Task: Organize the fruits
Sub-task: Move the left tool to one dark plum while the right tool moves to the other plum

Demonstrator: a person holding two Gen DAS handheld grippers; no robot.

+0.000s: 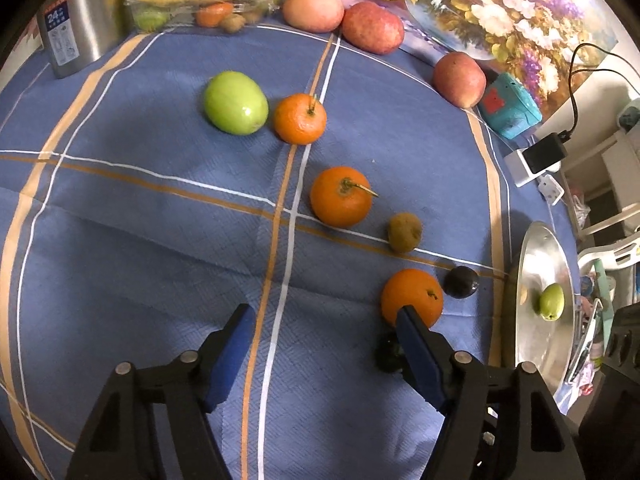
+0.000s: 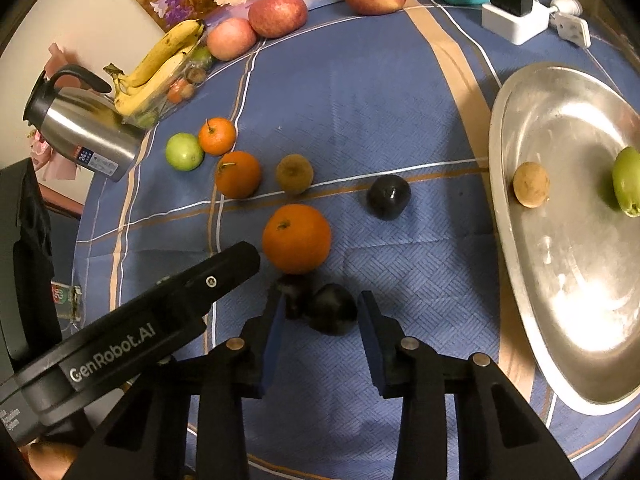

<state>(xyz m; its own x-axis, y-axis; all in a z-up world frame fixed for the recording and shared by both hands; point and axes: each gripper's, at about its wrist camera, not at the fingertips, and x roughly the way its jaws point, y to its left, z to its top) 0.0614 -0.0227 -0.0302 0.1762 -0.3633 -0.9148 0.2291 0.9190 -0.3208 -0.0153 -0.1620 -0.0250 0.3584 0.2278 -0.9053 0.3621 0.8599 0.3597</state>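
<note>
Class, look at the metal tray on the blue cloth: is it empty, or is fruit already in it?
Not empty. The metal tray holds a small brown fruit and a green fruit; the rest of its surface is bare.

A matt blue woven tablecloth, creased along its folds and textured with a basket-weave pattern, covered the table, and on it stood a brushed-metal tray that shone with a soft glare. The steel flask looked satiny with a glossy black plastic handle, while the oranges had a dimpled, faintly shiny peel, the green fruit a smooth waxy skin, the kiwi a dull fuzzy one and the dark plum a smooth sheen. The gripper fingers were matt black plastic faced with dull blue pads, seemingly rubbery.
</note>
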